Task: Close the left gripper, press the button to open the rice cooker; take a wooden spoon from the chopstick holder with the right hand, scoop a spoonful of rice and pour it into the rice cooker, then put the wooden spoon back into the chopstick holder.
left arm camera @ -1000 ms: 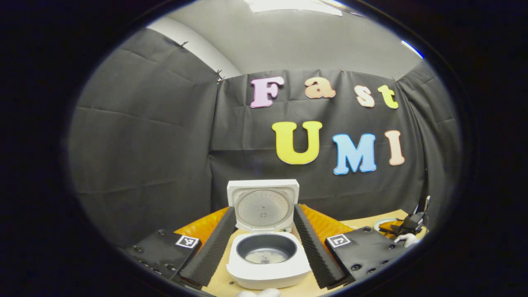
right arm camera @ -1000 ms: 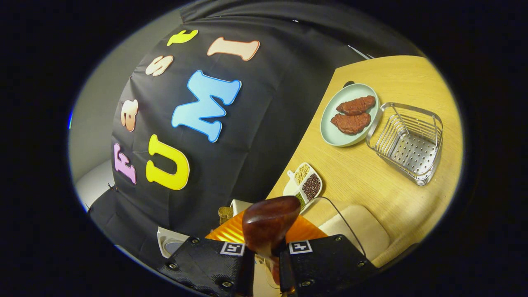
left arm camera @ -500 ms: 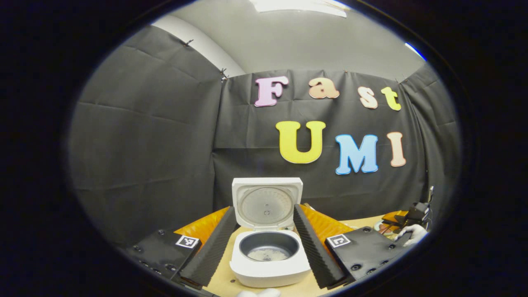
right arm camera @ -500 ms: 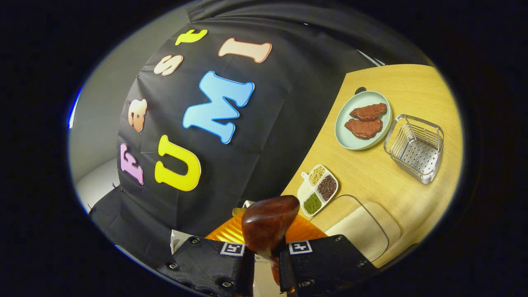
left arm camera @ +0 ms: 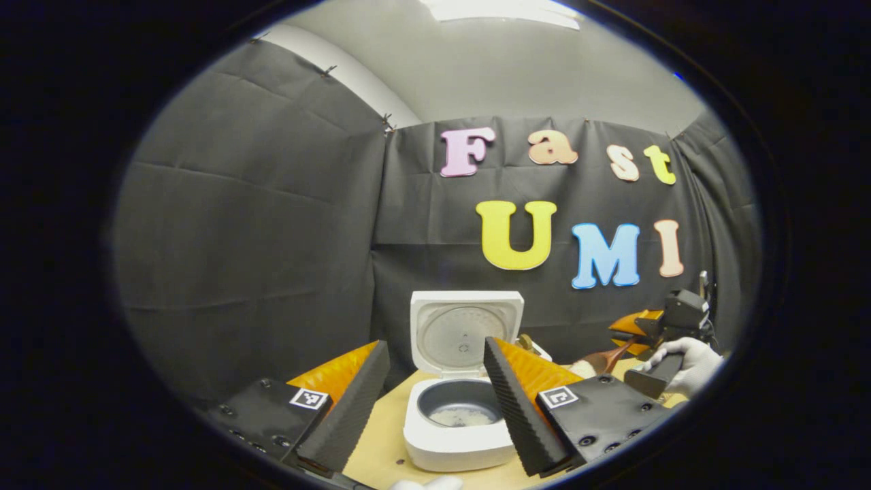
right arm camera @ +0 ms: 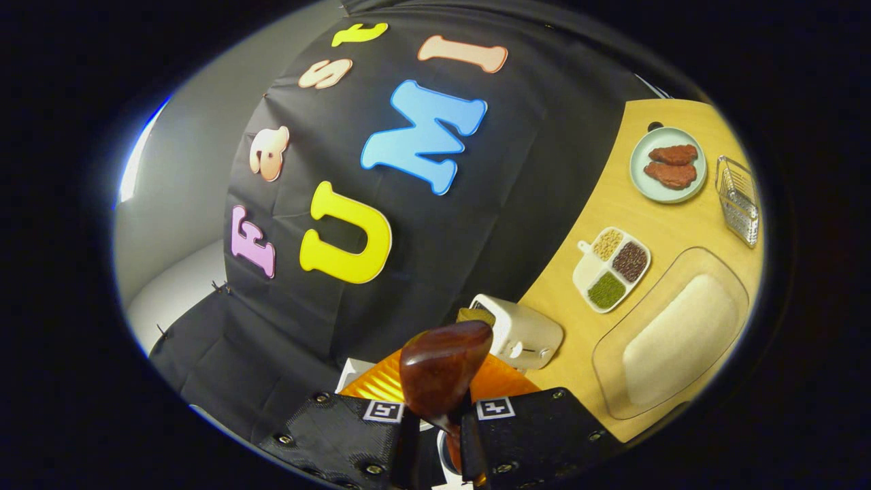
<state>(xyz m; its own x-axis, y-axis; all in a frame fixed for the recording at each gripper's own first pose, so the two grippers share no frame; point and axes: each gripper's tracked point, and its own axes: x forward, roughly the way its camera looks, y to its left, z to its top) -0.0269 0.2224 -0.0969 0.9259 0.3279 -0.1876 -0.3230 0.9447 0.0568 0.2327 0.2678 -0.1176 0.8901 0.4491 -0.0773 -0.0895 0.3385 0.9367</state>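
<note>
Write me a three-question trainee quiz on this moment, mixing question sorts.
1. True or false: the rice cooker has its lid closed.
2. Which item does the right gripper hold? A) wooden spoon B) chopsticks C) plate
3. Fill in: the left gripper is ____ (open or shut).

Key: 1 false, the lid stands up and the inner pot shows. 2 A, the spoon sits clamped between the fingers. 3 open, its fingers stand spread to either side of the cooker.
</note>
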